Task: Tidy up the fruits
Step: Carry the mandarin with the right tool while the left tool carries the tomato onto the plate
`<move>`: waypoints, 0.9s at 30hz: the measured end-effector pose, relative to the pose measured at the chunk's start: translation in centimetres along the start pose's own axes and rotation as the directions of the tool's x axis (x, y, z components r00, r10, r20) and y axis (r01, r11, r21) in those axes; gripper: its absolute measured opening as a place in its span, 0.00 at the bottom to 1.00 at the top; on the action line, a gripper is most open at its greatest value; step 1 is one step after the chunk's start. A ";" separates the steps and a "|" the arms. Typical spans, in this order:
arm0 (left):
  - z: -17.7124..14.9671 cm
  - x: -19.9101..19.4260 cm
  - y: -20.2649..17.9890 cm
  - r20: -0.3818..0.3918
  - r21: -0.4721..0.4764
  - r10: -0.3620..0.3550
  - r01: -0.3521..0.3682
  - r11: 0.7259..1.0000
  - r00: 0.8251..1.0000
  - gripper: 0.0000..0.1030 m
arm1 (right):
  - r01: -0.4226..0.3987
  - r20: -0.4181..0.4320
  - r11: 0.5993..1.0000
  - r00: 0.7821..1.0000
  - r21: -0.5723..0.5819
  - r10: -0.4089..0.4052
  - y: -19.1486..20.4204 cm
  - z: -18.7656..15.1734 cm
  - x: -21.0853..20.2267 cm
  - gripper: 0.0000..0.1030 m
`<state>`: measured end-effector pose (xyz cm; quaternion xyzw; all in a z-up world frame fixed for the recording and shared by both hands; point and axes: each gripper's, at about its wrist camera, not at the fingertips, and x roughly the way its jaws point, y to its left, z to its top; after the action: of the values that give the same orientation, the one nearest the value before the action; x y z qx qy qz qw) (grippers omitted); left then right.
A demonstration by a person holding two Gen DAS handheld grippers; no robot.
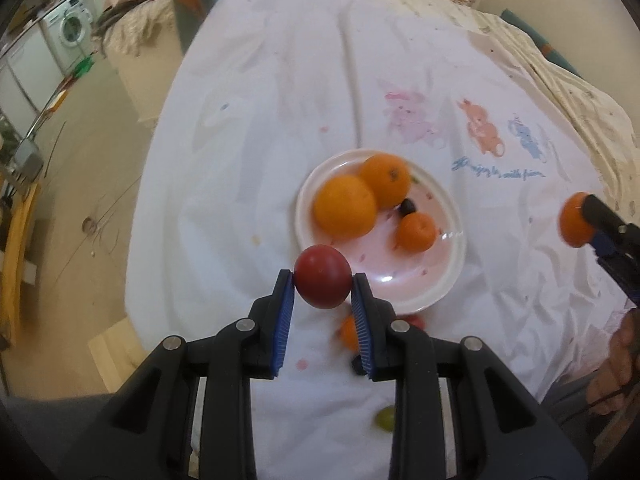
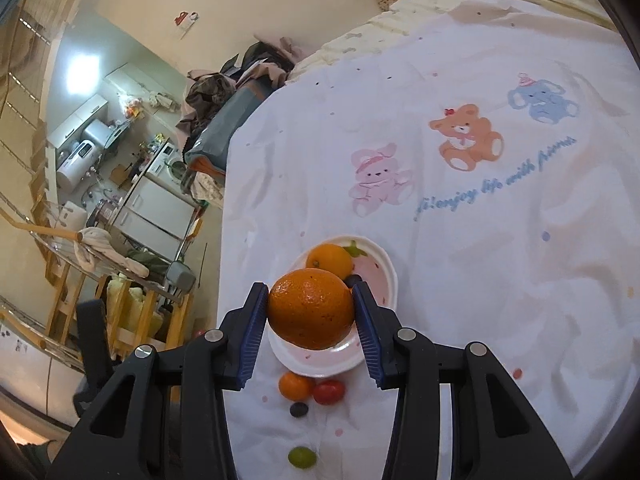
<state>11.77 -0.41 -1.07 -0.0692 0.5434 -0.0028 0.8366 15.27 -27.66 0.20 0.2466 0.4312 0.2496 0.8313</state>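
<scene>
The left gripper [image 1: 323, 278] is clamped on a red tomato [image 1: 322, 276], both blue pads pressing its sides, and holds it in the air at the near-left rim of the plate [image 1: 436, 292]. The right gripper [image 2: 311, 304] is clamped on an orange [image 2: 311, 314], held above the near part of the same plate [image 2: 384, 268]; in the left wrist view that gripper appears at the right edge with the orange [image 1: 574, 220] in its jaws, well apart from the plate. The plate is white-rimmed with a pink centre and sits on a white bedsheet [image 1: 280, 100] printed with a pink rabbit [image 2: 378, 178], an orange bear [image 2: 466, 136] and a blue elephant [image 2: 542, 100]. On the plate lie two large oranges [image 1: 346, 206] touching each other, a small tangerine [image 1: 416, 232] and a dark grape [image 1: 408, 206] between the tangerine and the far orange. On the sheet just beside the near rim of the plate lie a small tangerine [image 2: 296, 385] and a small red tomato [image 2: 329, 392], close together; a dark grape [image 2: 299, 410] lies just nearer, and a green grape [image 2: 302, 457] nearer again. A washing machine [image 1: 72, 28] stands in the background at the left.
</scene>
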 end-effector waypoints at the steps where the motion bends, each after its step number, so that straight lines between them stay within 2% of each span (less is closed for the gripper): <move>1: 0.4 0.2 -0.5 -0.003 0.009 -0.005 0.005 1.000 1.000 0.24 | 0.000 -0.006 1.000 1.000 -0.003 0.000 0.0 0.2 0.4 0.44; 10: 2.3 4.1 -4.4 -0.070 0.086 -0.029 0.035 0.996 0.997 0.25 | 0.013 -0.061 1.000 0.998 0.004 -0.013 -0.9 2.0 4.0 0.44; 16: 2.4 7.8 -5.8 -0.141 0.071 -0.067 0.078 0.994 0.988 0.25 | 0.060 -0.140 0.998 0.989 0.028 -0.055 -2.6 2.7 7.3 0.44; 24: 2.7 10.5 -6.4 -0.182 0.058 -0.095 0.107 0.993 0.979 0.25 | 0.091 -0.231 0.995 0.970 0.028 -0.082 -4.1 2.9 11.2 0.44; 27: 3.0 11.3 -6.8 -0.199 0.061 -0.084 0.097 0.993 0.976 0.25 | 0.088 -0.256 0.996 0.963 0.024 -0.079 -4.2 2.8 12.4 0.45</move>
<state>19.64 -7.72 -9.33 -0.0638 0.6190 -0.0669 0.7799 24.71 -23.61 -8.33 0.2089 0.5487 0.2363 0.7742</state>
